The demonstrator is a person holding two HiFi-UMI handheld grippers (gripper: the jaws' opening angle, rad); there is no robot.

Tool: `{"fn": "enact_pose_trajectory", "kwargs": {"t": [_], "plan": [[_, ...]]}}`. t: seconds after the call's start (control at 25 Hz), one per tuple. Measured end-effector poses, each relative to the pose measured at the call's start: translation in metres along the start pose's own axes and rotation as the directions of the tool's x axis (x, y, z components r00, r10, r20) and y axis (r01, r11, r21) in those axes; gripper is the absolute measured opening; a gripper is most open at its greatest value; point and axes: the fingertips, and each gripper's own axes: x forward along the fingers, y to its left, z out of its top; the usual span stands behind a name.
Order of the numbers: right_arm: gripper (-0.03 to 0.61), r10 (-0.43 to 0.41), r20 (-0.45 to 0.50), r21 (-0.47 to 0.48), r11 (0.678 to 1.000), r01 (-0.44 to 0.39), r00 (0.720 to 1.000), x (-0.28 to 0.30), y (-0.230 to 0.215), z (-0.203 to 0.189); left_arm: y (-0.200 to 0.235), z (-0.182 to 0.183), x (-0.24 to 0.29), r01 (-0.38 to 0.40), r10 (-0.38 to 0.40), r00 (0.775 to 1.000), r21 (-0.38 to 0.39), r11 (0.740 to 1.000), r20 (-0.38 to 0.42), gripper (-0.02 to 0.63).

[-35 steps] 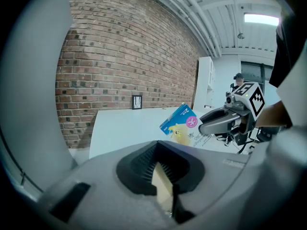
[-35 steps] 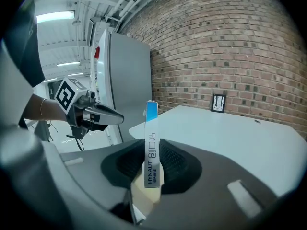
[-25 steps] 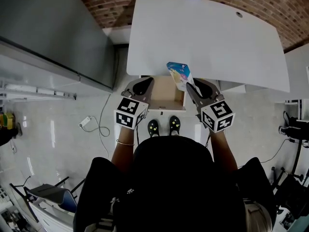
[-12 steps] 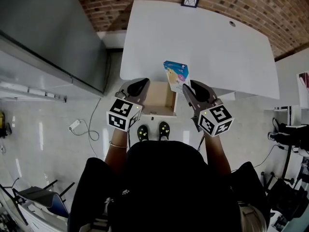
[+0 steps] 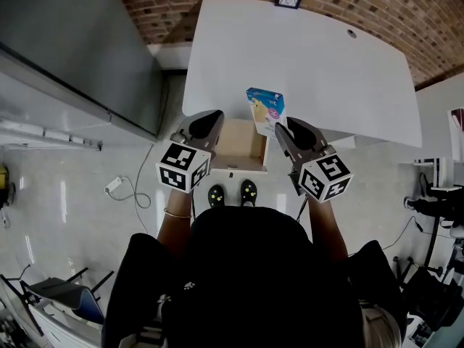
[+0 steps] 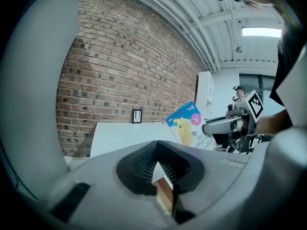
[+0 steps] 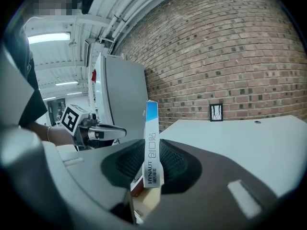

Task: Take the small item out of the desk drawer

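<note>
Right gripper [image 5: 281,130]: jaws clamped on small box [image 5: 265,109] (blue, upright), near open drawer [image 5: 243,149]. Left gripper [image 5: 212,116]: jaws closed, empty. White table [image 5: 312,56] behind.

The wide white counter [image 5: 326,71] is seen as smooth and matt, and the red-brown brick wall [image 5: 377,6] as rough. The open pale wooden drawer [image 5: 243,147] is matt. The small flat blue-and-yellow cardboard box [image 5: 265,111] is printed with a slight sheen. The pale floor tiles [image 5: 72,201] are polished and reflective. The right gripper [image 7: 152,171] has matt plastic fingers [image 7: 240,176], which are lined with ribbed black pads [image 7: 175,164].
</note>
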Motion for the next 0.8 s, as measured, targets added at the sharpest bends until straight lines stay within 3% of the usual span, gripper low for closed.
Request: {"fn": "enact_pose_trajectory", "kwargs": {"t": [0.8], "plan": [[0.104, 0.025, -0.004, 0.027, 0.999, -0.024, 1.0, -0.0023, 0.0091, -0.0046, -0.0042, 0.002, -0.004, 0.009, -0.009, 1.0, -0.003, 1.0, 0.006, 0.0]]}}
